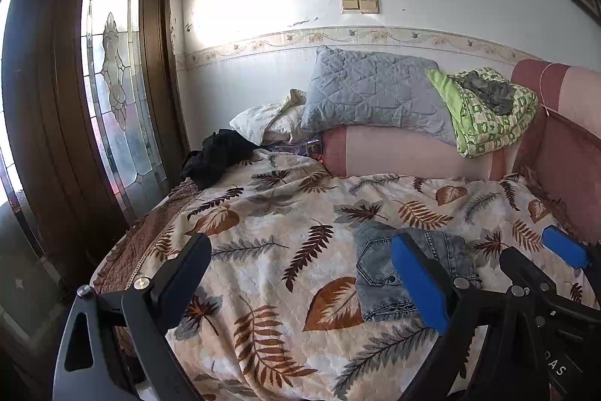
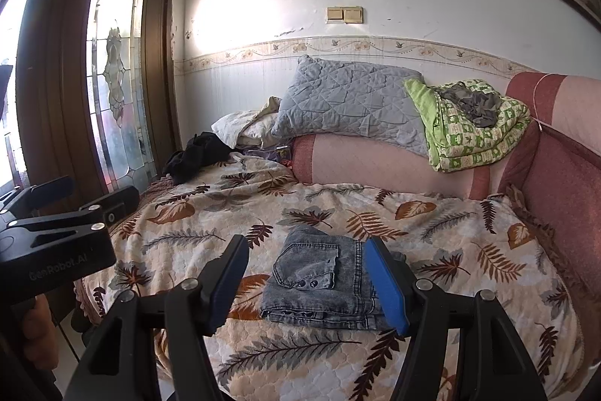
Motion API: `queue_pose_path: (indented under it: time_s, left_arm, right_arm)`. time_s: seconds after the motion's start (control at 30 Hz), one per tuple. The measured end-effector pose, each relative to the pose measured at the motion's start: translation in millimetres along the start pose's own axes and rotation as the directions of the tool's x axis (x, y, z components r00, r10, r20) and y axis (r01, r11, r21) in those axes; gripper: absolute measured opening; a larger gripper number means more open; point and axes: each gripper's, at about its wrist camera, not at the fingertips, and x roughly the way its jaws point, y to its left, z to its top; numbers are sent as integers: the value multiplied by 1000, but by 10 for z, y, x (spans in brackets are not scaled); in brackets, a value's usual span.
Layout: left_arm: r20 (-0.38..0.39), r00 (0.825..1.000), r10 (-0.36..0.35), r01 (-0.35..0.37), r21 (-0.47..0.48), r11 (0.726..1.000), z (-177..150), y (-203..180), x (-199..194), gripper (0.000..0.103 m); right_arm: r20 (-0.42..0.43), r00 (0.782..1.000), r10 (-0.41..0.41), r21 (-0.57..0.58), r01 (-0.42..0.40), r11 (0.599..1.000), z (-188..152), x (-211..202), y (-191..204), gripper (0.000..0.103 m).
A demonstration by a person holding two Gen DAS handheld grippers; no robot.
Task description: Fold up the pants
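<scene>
One leaf-print quilted bedspread point(image 2: 338, 213) lying below white wall; one folded grey denim pants point(image 2: 319, 284) resting centrally; two grippers point(image 1: 300, 273) point(image 2: 308, 280) hovering nearby, gaping.

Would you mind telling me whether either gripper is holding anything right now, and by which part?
Nothing is held. The left gripper and the right gripper both stand open above the bedspread, and the folded jeans lie free on it.

A home bedroom: quilted bed point(image 2: 432, 250), pillow point(image 2: 349, 96), stained-glass door point(image 2: 116, 62).
</scene>
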Motion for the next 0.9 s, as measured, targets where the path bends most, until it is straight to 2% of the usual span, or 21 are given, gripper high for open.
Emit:
queue_pose_path:
  time_s: [0.9]
  left_arm:
    - [17,999,-31,31,7,999,-8,-9,-117,97]
  right_arm:
    - [5,1000,13,-29,-13,999,36,6,40,68]
